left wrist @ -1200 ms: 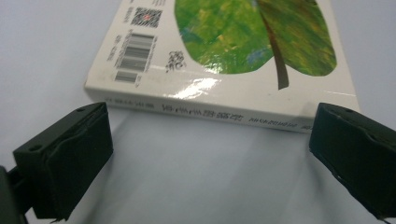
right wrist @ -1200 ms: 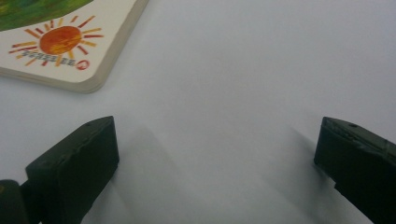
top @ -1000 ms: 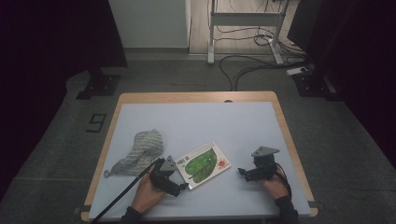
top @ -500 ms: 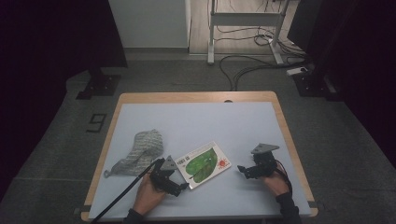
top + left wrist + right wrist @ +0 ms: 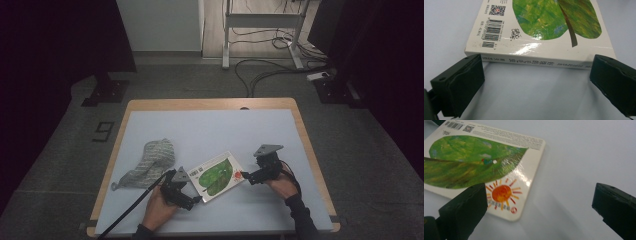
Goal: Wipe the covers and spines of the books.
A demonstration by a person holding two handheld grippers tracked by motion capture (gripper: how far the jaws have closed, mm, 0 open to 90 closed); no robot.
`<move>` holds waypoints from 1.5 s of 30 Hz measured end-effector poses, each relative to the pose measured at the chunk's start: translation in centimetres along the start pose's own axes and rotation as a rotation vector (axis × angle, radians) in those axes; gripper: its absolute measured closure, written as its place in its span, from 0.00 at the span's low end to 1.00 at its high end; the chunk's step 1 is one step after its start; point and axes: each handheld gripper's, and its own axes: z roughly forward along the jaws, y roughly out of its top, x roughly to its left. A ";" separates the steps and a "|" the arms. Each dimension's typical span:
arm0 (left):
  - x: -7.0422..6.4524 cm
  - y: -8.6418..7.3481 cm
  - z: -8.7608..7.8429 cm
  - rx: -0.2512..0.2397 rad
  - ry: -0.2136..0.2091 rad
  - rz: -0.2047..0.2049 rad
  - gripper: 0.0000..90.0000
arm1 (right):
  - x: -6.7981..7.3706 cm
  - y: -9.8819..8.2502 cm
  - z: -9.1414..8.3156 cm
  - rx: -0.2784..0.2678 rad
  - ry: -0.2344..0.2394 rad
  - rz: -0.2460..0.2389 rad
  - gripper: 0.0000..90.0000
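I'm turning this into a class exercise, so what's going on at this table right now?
A person holds a claw in each hand over a picture book lying flat on the table. The left claw faces the book's spine, jaws open on either side, not gripping. The right claw hovers open at the corner with the sun. A grey cloth lies to the left.

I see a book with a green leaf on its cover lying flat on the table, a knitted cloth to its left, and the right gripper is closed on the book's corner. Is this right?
Not quite: the right gripper is open, not closed on the book. The right gripper view shows its jaws wide apart, one over the sun corner, gripping nothing. The book lies flat on the table, with the knitted cloth to its left.
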 end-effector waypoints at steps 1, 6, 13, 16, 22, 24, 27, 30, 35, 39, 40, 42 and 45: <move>0.0 0.0 0.0 0.000 0.000 0.000 0.00 | 0.1 0.2 0.4 0.001 0.005 -0.005 0.00; 0.0 0.0 0.0 0.000 0.000 0.000 0.00 | 0.7 1.1 2.2 0.020 0.032 -0.015 0.00; 0.0 0.0 0.0 -0.001 0.000 0.000 0.00 | 1.2 2.2 4.6 0.032 0.069 -0.013 0.00; 0.0 0.0 0.0 -0.001 0.000 -0.001 0.00 | 1.3 2.5 5.5 0.035 0.090 -0.004 0.00; 0.0 0.0 0.0 -0.001 0.000 0.000 0.00 | 1.2 3.0 7.0 0.051 0.133 0.016 0.00; 0.0 0.0 0.0 -0.001 0.000 0.000 0.00 | 1.0 3.2 7.4 0.053 0.148 0.030 0.00; 0.0 0.0 0.0 -0.001 0.000 0.000 0.00 | 0.9 3.4 7.7 0.055 0.160 0.042 0.00; 0.0 0.0 0.0 -0.001 0.000 0.000 0.00 | 1.0 3.5 7.7 0.057 0.167 0.040 0.01; 0.0 0.0 0.0 -0.001 0.000 -0.001 0.00 | 1.2 3.6 7.7 0.059 0.176 0.068 0.00; 0.0 0.0 0.0 0.000 -0.001 -0.004 0.00 | 1.1 3.8 7.4 0.048 0.184 0.091 0.00; 0.0 0.0 0.0 0.000 -0.001 -0.004 0.00 | 1.1 3.9 7.3 0.044 0.185 0.091 0.00; 0.0 0.0 0.0 0.000 -0.001 -0.004 0.00 | 1.0 4.1 6.9 0.033 0.191 0.098 0.00; 0.0 0.0 0.0 0.000 -0.001 -0.003 0.00 | 1.1 4.5 6.3 0.003 0.189 0.098 0.01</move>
